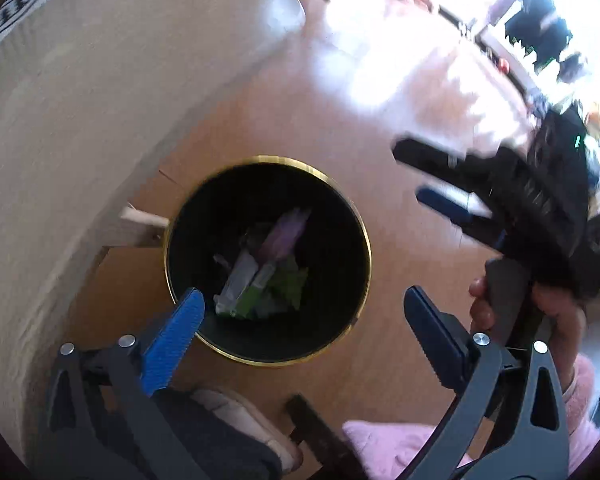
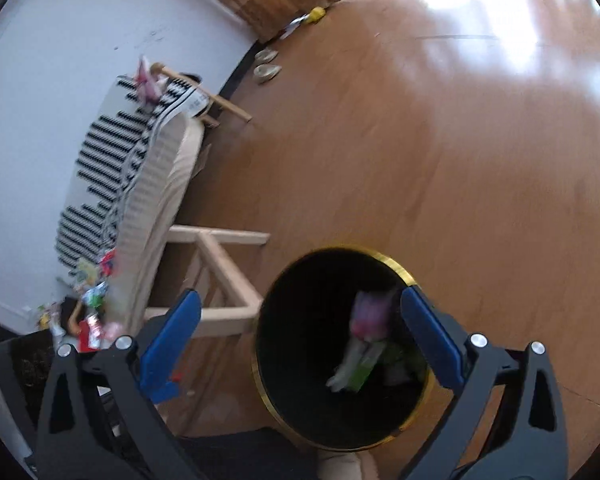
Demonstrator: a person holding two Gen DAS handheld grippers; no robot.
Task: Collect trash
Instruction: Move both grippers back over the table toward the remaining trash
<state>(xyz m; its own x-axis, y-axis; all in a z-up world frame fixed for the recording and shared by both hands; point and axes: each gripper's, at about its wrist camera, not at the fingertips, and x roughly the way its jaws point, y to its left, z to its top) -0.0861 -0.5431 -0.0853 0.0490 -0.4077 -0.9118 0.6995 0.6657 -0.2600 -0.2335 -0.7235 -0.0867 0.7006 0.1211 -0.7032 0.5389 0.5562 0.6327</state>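
Down on the wooden floor (image 2: pixel 440 152) stands one round black bin (image 1: pixel 340 216) with a thin gold rim, hard against the pale wooden frame (image 2: pixel 220 276) of the bed. At its bottom lies a small heap of trash (image 1: pixel 264 268): one purple-pink wrapper on top, a whitish packet and a bright green one beneath it, and some crumpled green stuff to the side. The pieces overlap too much for a sure count beyond those.

Over the bin hang two claws. The left claw (image 1: pixel 304 312) stands wide, nothing between its two blue fingers; one fingertip (image 1: pixel 188 304) overlaps the near rim, the other lies outside the bin over bare floor. The right claw (image 2: pixel 300 312) is wide too and empty; its right fingertip (image 2: pixel 416 304) shows over the far side of the bin's mouth, its left over the bed frame. In the left wrist view the right claw appears blurred beside the bin, with the person's hand (image 1: pixel 540 304) around its grip.

On the bed (image 2: pixel 160 184) lies a black-and-white striped cloth, and more trash is scattered there: a pink piece (image 2: pixel 146 80) near the far end, and a colourful cluster (image 2: pixel 88 304) of red, green and white wrappers at the near end, too smeared to count. Two pale slippers (image 2: pixel 266 65) sit by the wall. Away from the bed, the floor runs broad and bare, bright with glare.
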